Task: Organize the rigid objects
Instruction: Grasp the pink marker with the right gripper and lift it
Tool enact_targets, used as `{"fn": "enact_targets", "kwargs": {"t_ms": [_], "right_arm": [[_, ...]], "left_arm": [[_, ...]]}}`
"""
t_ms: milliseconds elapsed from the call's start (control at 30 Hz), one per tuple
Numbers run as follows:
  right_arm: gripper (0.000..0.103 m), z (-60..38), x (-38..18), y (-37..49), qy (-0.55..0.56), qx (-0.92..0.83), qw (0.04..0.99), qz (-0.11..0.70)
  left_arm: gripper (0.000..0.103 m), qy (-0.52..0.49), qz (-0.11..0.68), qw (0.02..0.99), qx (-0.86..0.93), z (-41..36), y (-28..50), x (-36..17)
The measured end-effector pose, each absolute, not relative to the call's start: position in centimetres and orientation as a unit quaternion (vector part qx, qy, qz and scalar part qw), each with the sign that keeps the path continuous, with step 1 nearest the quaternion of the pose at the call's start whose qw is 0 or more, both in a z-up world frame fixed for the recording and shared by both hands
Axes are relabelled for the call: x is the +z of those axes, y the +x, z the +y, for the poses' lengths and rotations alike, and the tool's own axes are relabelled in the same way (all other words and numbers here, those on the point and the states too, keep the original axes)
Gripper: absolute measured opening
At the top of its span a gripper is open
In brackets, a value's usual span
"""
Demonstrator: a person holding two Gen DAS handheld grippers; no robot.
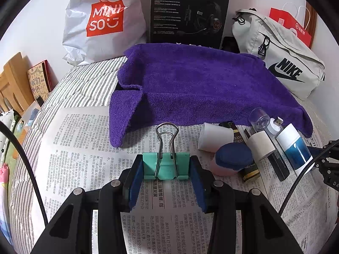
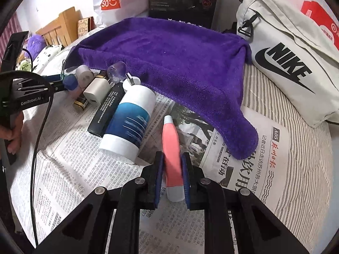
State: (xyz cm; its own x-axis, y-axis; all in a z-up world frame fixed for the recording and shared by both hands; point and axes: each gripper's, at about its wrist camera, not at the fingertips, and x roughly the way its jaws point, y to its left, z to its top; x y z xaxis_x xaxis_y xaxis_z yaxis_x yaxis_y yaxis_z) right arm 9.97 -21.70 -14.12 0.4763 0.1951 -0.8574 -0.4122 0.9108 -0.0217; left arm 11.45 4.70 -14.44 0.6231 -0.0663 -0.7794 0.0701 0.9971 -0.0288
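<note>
My left gripper (image 1: 166,167) is shut on a mint-green binder clip (image 1: 166,166), its wire handles pointing away over the newspaper (image 1: 80,148). My right gripper (image 2: 172,169) is shut on a coral-pink tube with a white cap (image 2: 171,146), held just right of a row of small items. That row holds a white-and-blue bottle (image 2: 130,122), a black flat box (image 2: 108,110), a white charger (image 2: 96,92), a clear cap (image 2: 117,71) and a blue-lidded pink jar (image 1: 231,158). The left gripper's body (image 2: 27,93) shows at the left of the right wrist view.
A purple towel (image 1: 190,84) is draped over something behind the row. Behind it stand a white Miniso bag (image 1: 101,21), a black headset box (image 1: 188,10) and a grey Nike bag (image 1: 284,59). Striped bedding (image 2: 296,169) lies under the newspaper. Wooden furniture (image 1: 12,80) is at left.
</note>
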Motion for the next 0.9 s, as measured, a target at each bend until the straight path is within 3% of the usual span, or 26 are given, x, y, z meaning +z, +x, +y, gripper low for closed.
{"fn": "enact_targets", "kwargs": {"t_ms": [600,900], "right_arm": [[0.016,-24.3,-11.1,7.9,-0.052,0.170,0.860,0.479],[0.016,-23.1,-8.3,8.8,-0.037,0.190,0.868,0.458]], "left_arm": [[0.039,-0.036,0.465,0.884,-0.042,6.3,8.8,-12.6],[0.039,-0.047,0.442,0.894,-0.051,7.2,8.0,-8.2]]}}
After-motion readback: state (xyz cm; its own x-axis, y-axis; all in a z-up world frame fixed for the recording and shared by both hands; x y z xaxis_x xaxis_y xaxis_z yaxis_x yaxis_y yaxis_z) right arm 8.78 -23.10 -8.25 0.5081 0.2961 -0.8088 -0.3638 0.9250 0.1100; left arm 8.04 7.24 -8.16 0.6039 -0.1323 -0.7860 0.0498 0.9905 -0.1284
